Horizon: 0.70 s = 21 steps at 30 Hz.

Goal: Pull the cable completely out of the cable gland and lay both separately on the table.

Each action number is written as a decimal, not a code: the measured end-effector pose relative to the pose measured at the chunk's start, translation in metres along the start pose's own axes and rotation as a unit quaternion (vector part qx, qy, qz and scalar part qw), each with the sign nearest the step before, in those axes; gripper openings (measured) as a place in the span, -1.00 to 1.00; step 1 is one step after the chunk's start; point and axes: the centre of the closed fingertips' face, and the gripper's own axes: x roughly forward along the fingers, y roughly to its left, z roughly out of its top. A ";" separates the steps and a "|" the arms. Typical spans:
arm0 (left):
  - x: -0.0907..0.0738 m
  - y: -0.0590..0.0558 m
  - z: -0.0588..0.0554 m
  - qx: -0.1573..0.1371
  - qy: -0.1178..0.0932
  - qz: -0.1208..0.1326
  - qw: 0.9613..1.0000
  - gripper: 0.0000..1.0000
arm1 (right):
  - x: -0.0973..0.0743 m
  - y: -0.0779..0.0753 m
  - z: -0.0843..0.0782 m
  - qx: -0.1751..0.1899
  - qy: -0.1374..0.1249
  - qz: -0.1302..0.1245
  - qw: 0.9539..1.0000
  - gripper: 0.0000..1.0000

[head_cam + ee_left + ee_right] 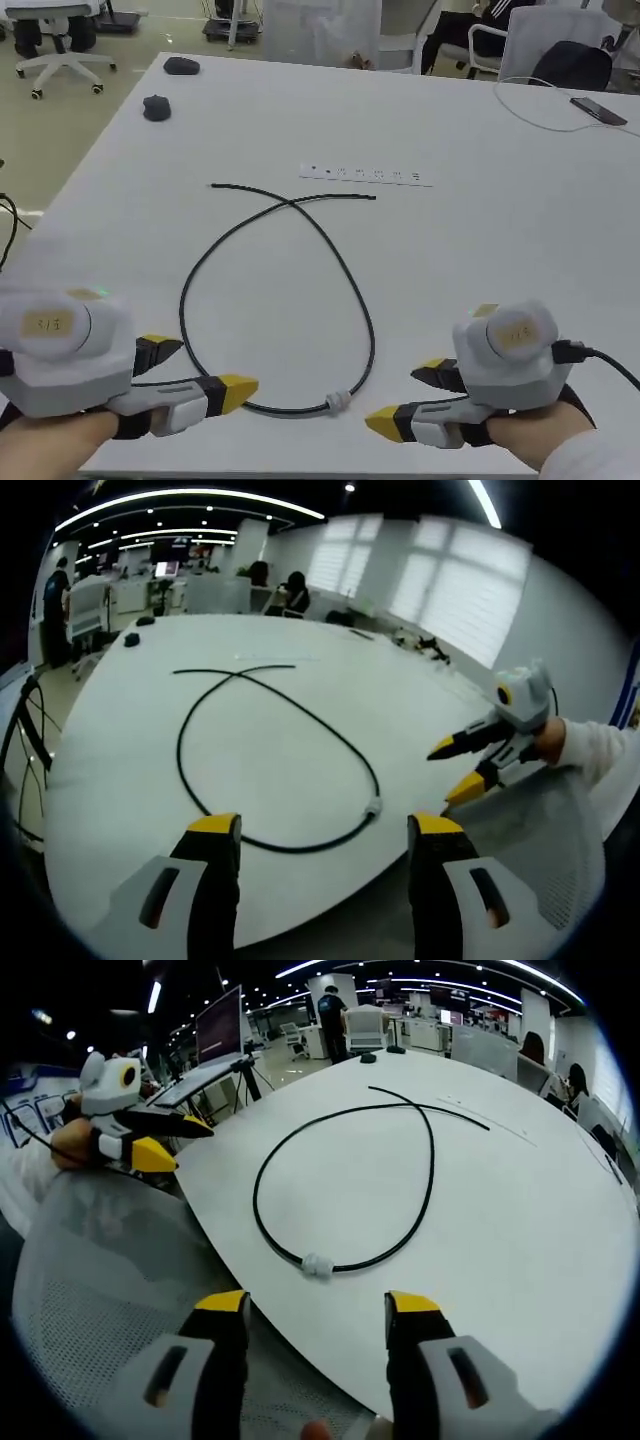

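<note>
A black cable (350, 285) lies in one big loop on the white table (480, 250), and its two ends cross at the far side. A small white cable gland (338, 402) sits threaded on the near part of the loop, close to the table's front edge. The gland (373, 807) lies ahead of my left gripper (325, 825), which is open and holds nothing. My right gripper (316, 1302) is also open and empty, just short of the gland (317, 1265). In the head view the left gripper (205, 368) and the right gripper (395, 398) flank the gland without touching it.
A flat white strip (365, 174) lies just beyond the cable ends. Two dark computer mice (156, 107) (181, 66) sit at the far left. A phone (598, 110) with a thin white lead lies at the far right. Office chairs stand past the table.
</note>
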 end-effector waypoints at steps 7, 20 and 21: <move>-0.001 0.002 0.002 0.001 -0.003 0.001 1.000 0.37 | 0.001 0.000 0.000 -0.005 0.005 0.002 1.000 0.11; -0.001 -0.001 0.003 0.015 -0.005 -0.005 1.000 0.35 | 0.007 -0.001 0.011 -0.081 0.022 0.023 0.996 0.03; -0.001 -0.001 0.003 0.016 -0.004 -0.005 1.000 0.35 | 0.008 -0.005 0.012 -0.092 0.025 0.020 0.995 0.02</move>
